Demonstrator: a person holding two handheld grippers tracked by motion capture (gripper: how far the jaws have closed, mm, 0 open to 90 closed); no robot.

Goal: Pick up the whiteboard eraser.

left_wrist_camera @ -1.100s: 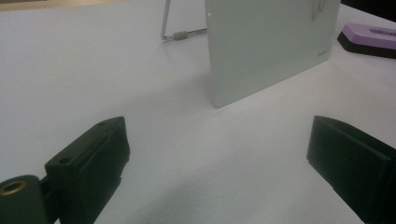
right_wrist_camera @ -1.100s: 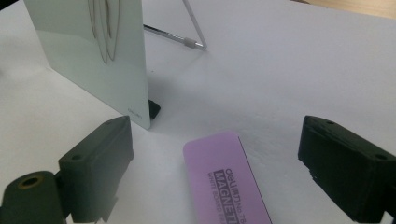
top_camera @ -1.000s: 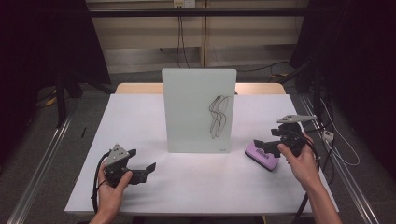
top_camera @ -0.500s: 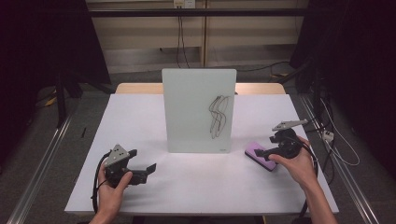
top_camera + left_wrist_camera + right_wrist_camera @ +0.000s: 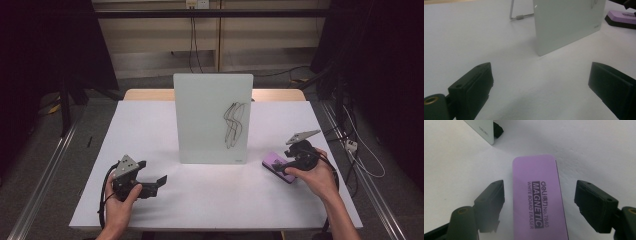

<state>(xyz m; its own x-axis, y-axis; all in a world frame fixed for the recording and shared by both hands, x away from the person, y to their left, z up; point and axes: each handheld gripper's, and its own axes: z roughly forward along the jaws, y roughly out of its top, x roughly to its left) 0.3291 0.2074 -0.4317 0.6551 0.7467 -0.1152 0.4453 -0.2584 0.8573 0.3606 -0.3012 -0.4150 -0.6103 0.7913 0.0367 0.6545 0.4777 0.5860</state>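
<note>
Eraser (image 5: 539, 195) between spread right gripper (image 5: 539, 205) fingers; whiteboard (image 5: 212, 117) beside; left gripper (image 5: 541, 92) open.

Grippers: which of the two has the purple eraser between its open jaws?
The right gripper; its jaws straddle the purple eraser. The left gripper has bare table between its jaws.

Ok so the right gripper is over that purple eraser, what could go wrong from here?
The right gripper has open jaws either side of the purple eraser, which lies at a slant between them; closing could twist or push it rather than grip it. The eraser also lies close to the standing whiteboard, so a careless lift or swing might knock the board over.
</note>
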